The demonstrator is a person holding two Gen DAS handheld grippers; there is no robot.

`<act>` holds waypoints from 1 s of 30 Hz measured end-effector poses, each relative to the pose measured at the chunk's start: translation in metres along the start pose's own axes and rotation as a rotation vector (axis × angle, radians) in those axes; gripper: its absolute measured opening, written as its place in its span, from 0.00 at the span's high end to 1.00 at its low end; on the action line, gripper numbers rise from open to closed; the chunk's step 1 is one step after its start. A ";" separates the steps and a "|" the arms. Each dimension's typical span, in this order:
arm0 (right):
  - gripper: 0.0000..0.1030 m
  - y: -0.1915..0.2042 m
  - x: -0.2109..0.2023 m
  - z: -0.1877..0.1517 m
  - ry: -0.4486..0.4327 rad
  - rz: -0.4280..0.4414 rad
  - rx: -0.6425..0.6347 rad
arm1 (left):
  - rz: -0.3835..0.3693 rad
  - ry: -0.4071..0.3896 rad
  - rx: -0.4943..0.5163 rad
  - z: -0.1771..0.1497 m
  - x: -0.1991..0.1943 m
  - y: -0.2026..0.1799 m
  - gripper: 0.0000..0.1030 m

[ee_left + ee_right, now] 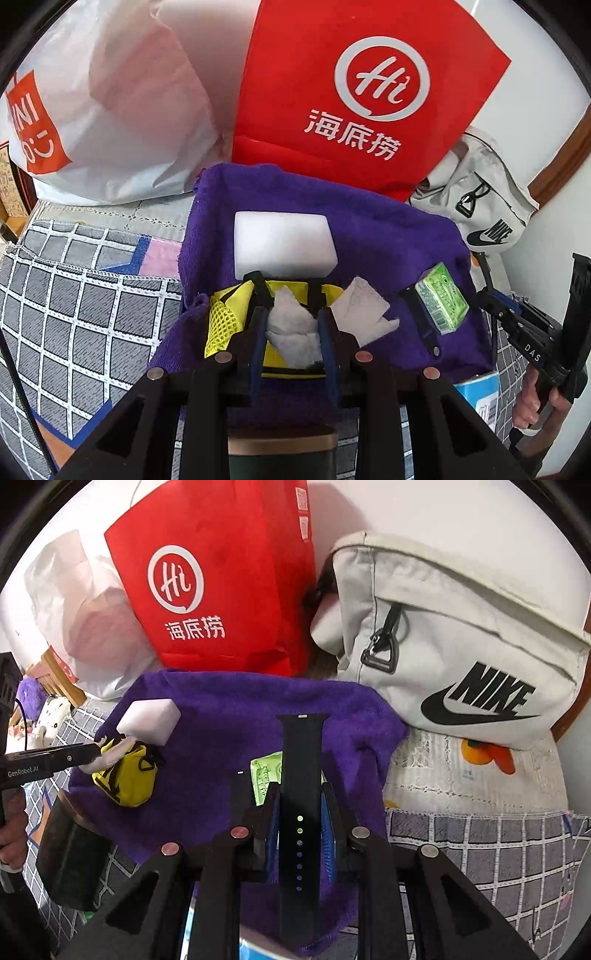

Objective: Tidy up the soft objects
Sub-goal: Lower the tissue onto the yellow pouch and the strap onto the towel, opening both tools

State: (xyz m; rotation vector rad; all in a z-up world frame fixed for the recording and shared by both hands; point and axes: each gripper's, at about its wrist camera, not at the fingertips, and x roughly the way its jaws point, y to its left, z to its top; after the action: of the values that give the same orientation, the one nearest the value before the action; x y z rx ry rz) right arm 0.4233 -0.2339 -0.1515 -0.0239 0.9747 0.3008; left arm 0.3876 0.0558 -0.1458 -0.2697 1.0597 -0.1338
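Note:
A purple towel [369,229] lies spread on the bed and also shows in the right wrist view [229,709]. On it are a white foam block [282,245], a yellow mesh pouch [225,317], a loose white tissue [364,314] and a green tissue pack [441,301]. My left gripper [293,328] is shut on a crumpled white tissue [291,336] above the pouch. My right gripper [299,812] is shut on a black watch strap [301,775], held above the towel. The green pack [266,775] lies just behind it.
A red paper bag [354,92], a white plastic bag [110,110] and a white Nike pouch [461,653] stand against the wall behind the towel. A second black strap [423,321] lies beside the green pack. Checked bedding [74,295] surrounds the towel.

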 end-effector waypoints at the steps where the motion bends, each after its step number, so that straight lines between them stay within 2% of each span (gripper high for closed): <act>1: 0.80 -0.001 0.003 0.000 0.003 -0.002 0.004 | 0.000 0.001 -0.004 0.001 0.002 0.001 0.74; 7: 0.80 -0.005 0.015 -0.001 0.031 -0.007 -0.001 | -0.010 -0.002 -0.009 0.005 0.009 0.003 0.74; 20: 0.80 0.001 0.016 -0.001 0.032 -0.002 -0.015 | -0.028 0.034 -0.005 0.005 0.025 0.000 0.72; 21: 0.80 0.001 0.014 -0.001 0.028 0.003 -0.016 | -0.035 0.036 -0.009 0.005 0.026 0.001 0.70; 23: 0.79 0.001 0.008 -0.001 0.020 0.015 -0.016 | -0.057 0.052 -0.027 0.007 0.027 0.005 0.57; 24: 0.75 0.001 0.006 -0.001 0.016 0.021 -0.015 | -0.072 0.060 -0.032 0.008 0.028 0.005 0.45; 25: 0.73 0.002 0.003 -0.001 0.009 0.028 -0.015 | -0.092 0.063 -0.036 0.008 0.027 0.007 0.41; 27: 0.67 0.003 -0.003 -0.001 -0.006 0.028 -0.019 | -0.097 0.055 -0.048 0.008 0.022 0.007 0.40; 30: 0.67 0.006 -0.011 -0.002 -0.011 0.030 -0.023 | -0.089 0.050 -0.041 0.006 0.014 0.005 0.37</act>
State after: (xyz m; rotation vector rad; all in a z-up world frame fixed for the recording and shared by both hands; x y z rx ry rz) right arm 0.4146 -0.2308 -0.1426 -0.0283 0.9612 0.3390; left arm 0.3994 0.0580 -0.1558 -0.3523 1.1011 -0.1998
